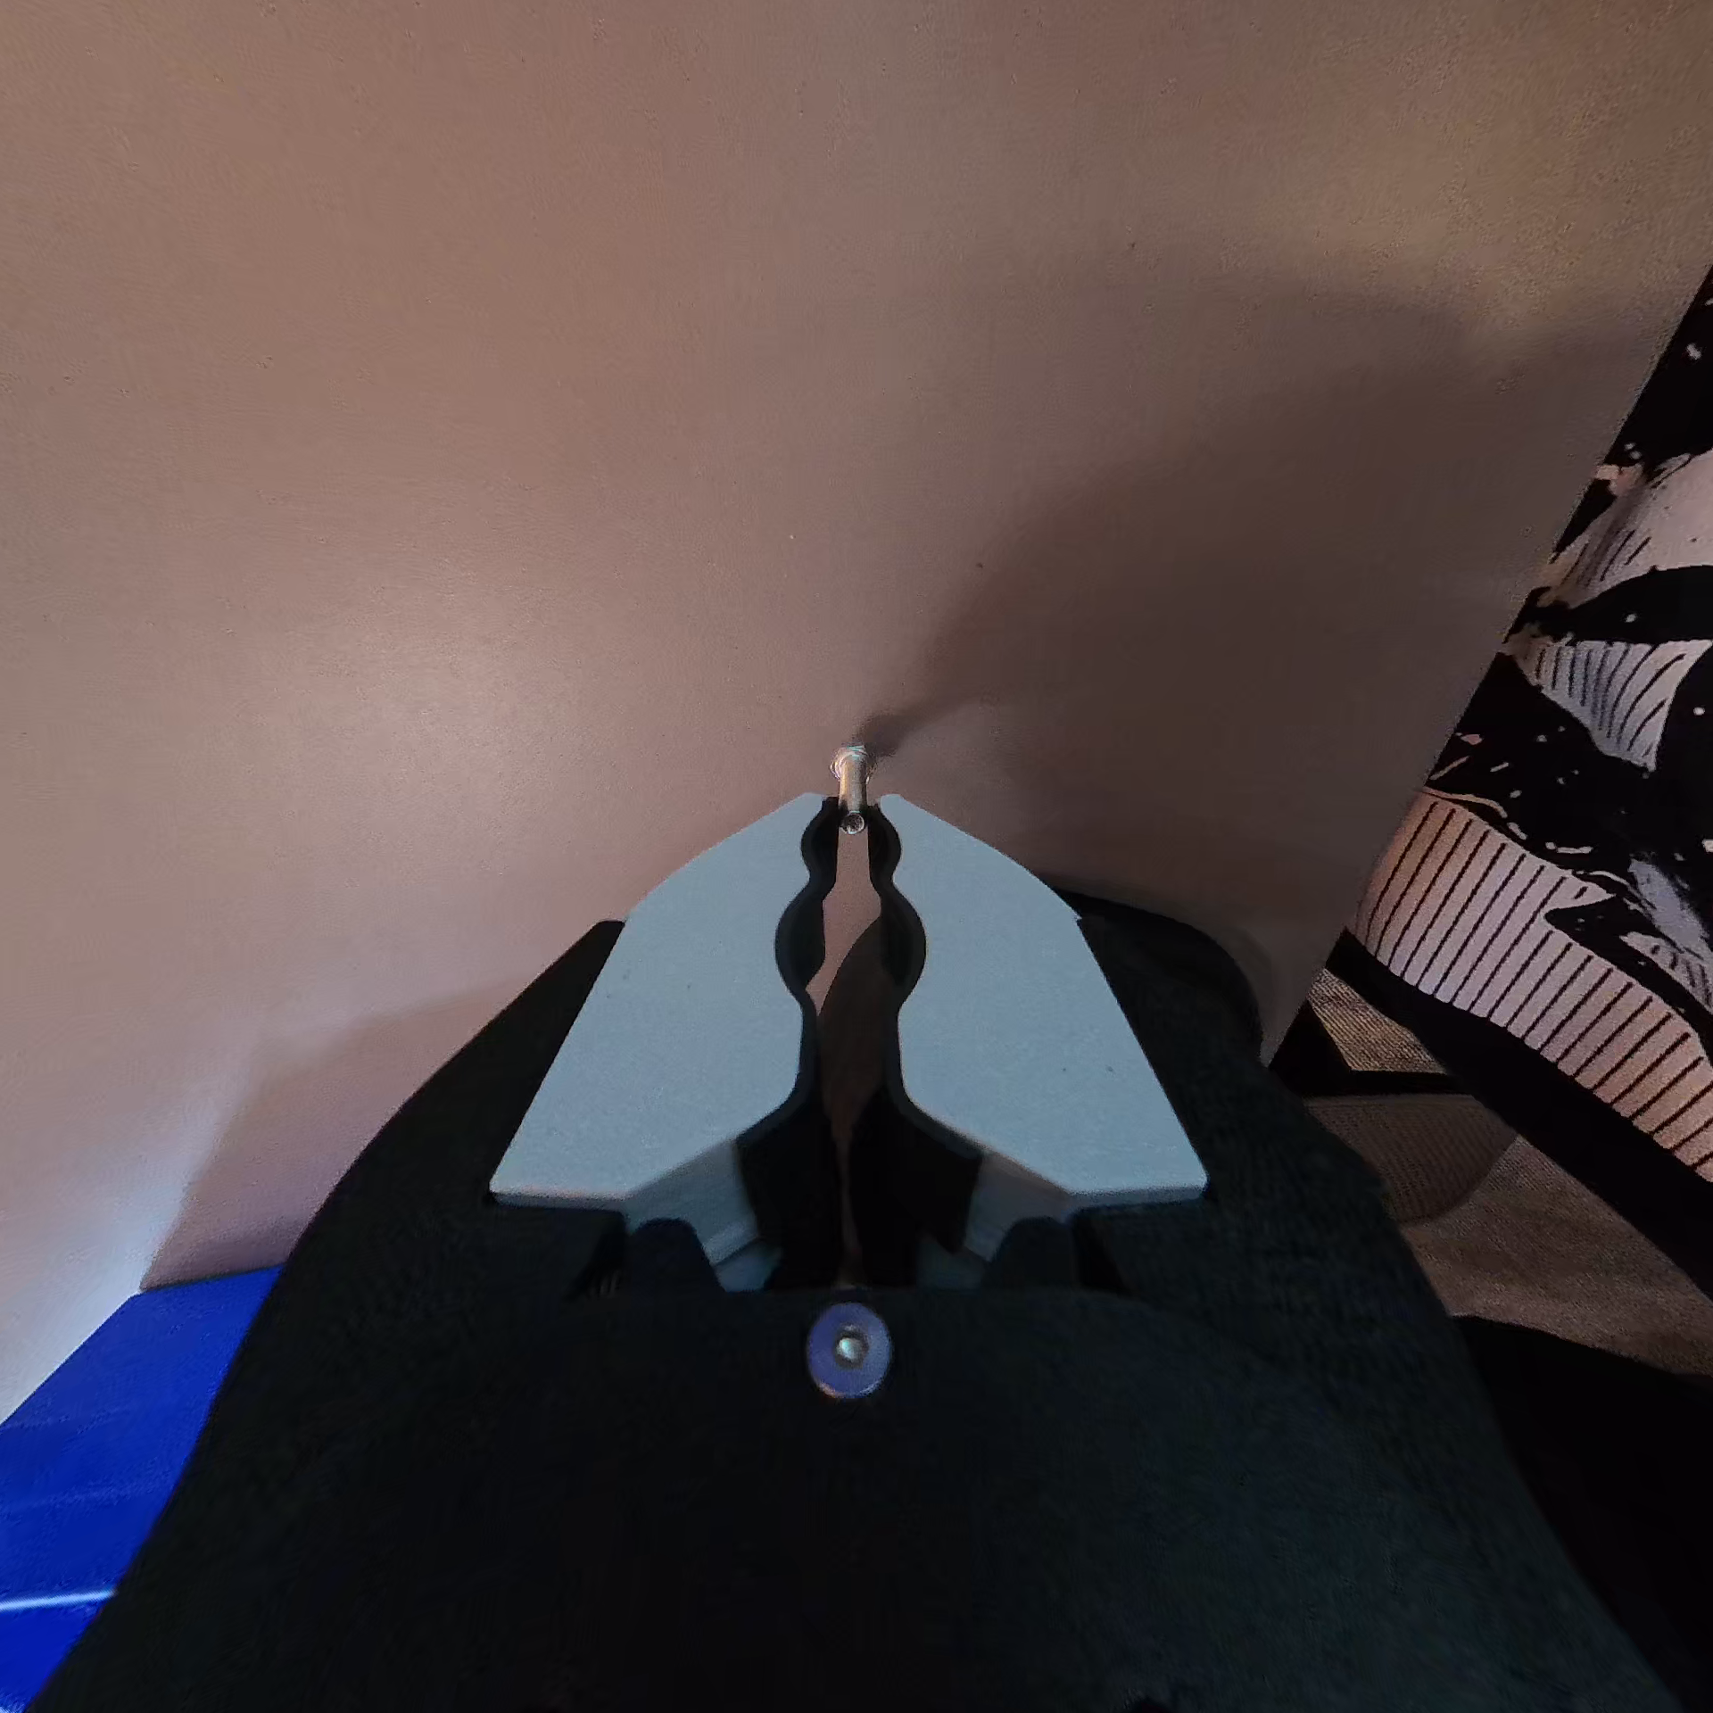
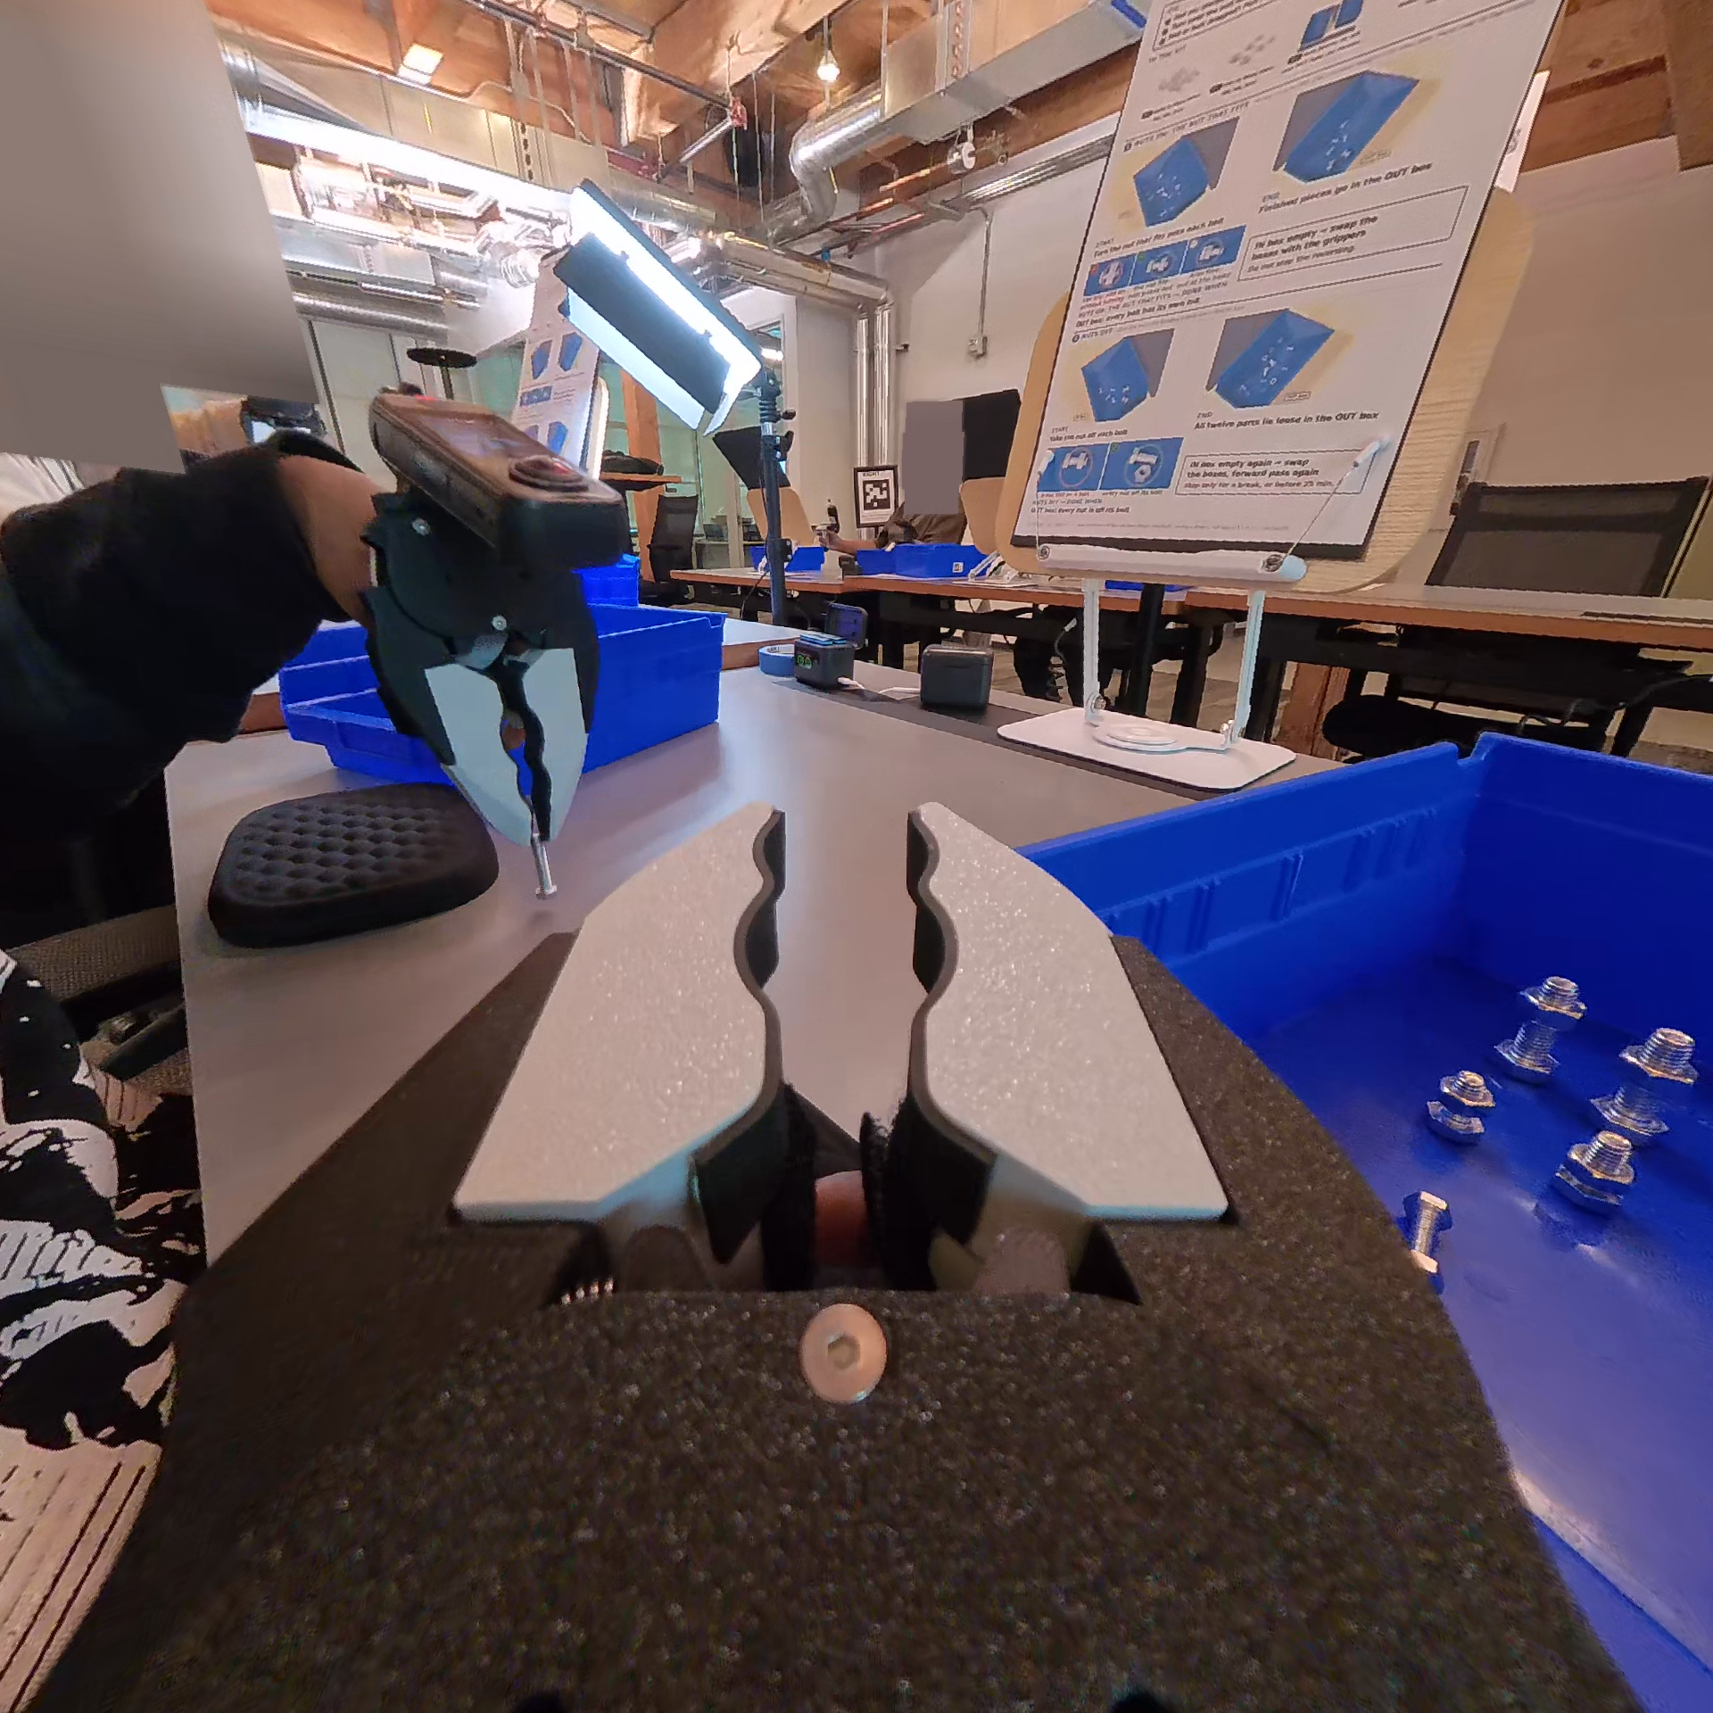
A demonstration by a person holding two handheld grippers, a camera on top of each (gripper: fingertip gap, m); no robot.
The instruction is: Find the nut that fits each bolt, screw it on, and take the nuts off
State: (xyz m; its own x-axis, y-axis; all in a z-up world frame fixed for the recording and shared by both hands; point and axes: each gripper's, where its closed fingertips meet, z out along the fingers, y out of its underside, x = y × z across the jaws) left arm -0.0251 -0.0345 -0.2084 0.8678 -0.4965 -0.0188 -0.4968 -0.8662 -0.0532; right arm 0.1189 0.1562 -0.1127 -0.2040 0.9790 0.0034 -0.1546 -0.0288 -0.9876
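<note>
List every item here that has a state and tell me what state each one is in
left gripper: shut on a bolt
bolt: upright, head down on the table
right gripper: open, nothing between its fingers
near blue bin: holds bolts with nuts on
far blue bin: contents hidden
panel light: on

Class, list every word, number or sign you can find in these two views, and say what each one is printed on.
Large instruction board, right: printed headings, captions and numbers; I won't copy the wording.
Second board, farther back, left: too small to read.
Square black-and-white marker: a code pattern; its caption is unreadable.
Small dark device: green lit symbols, too blurred.
Left wrist view: no writing.
</note>
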